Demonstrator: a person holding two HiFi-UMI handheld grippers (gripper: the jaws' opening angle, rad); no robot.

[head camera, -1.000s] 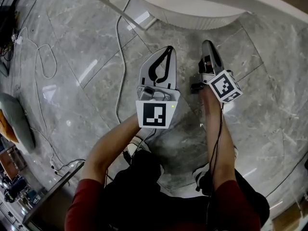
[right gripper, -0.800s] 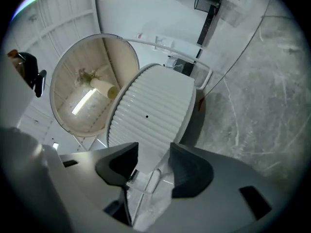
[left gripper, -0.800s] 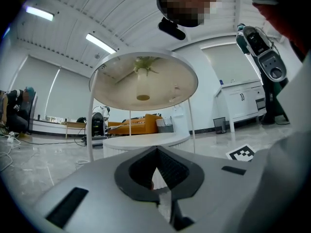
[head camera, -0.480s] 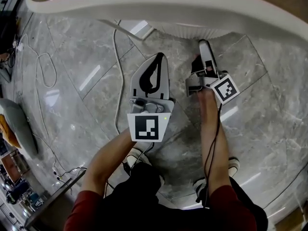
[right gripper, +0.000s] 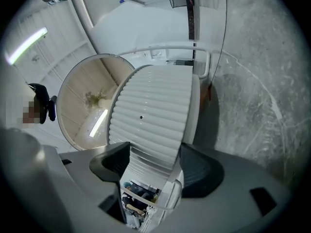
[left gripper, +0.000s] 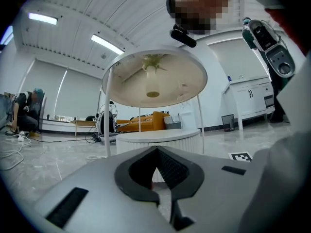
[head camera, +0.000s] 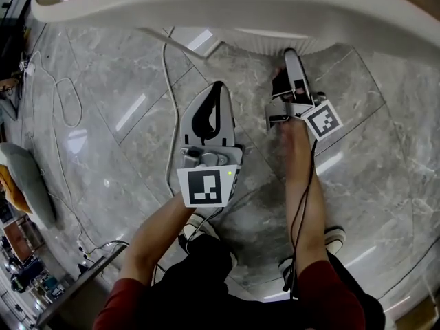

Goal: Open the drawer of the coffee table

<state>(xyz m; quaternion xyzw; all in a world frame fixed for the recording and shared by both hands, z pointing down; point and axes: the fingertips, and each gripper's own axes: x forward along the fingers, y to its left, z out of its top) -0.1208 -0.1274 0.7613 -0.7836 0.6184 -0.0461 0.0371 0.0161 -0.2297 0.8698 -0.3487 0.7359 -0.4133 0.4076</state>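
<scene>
The white coffee table's round top (head camera: 206, 5) spans the upper edge of the head view, with its fluted lower drum (head camera: 268, 41), which holds the drawer, beneath it. My right gripper (head camera: 285, 71) reaches up to that drum. Its jaws are opening. In the right gripper view the ribbed drum front (right gripper: 150, 115) fills the gap between the right gripper's (right gripper: 154, 164) dark pads, which do not press on it. A slit with small items shows below it. My left gripper (head camera: 218, 88) hangs over the floor, shut and holding nothing. Past the left gripper (left gripper: 156, 149) is the drum (left gripper: 155, 139).
A white cable (head camera: 165, 102) runs along the marble floor left of my left gripper. A thin table leg (head camera: 175, 33) slants down to the floor. A grey object (head camera: 27, 177) lies far left. A square marker (left gripper: 241, 156) sits on the floor by the drum.
The table has come nearer in the head view. My right gripper went from shut to open and moved up to the fluted drum. My left gripper slid back toward me, still shut.
</scene>
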